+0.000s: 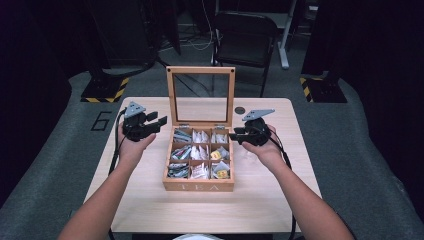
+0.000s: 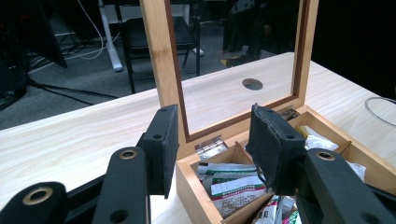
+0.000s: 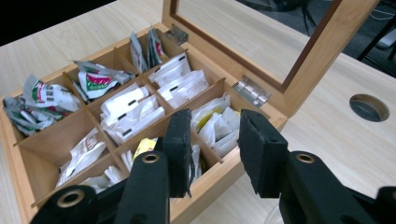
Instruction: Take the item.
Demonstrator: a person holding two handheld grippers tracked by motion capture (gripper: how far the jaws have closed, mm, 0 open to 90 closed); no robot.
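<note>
A wooden tea box marked TEA stands in the middle of the table, its glass-paned lid raised upright at the back. Its nine compartments hold paper tea bags. My left gripper hovers by the box's back left corner, open and empty; in the left gripper view its jaws frame the lid hinge and the box corner. My right gripper is at the box's right side, open. In the right gripper view one jaw is over a right-hand compartment and the other outside the wall, nothing pinched.
The light wooden table has a round cable hole behind the box at the right. A black chair stands beyond the far edge. A clear round rim lies on the table right of the box.
</note>
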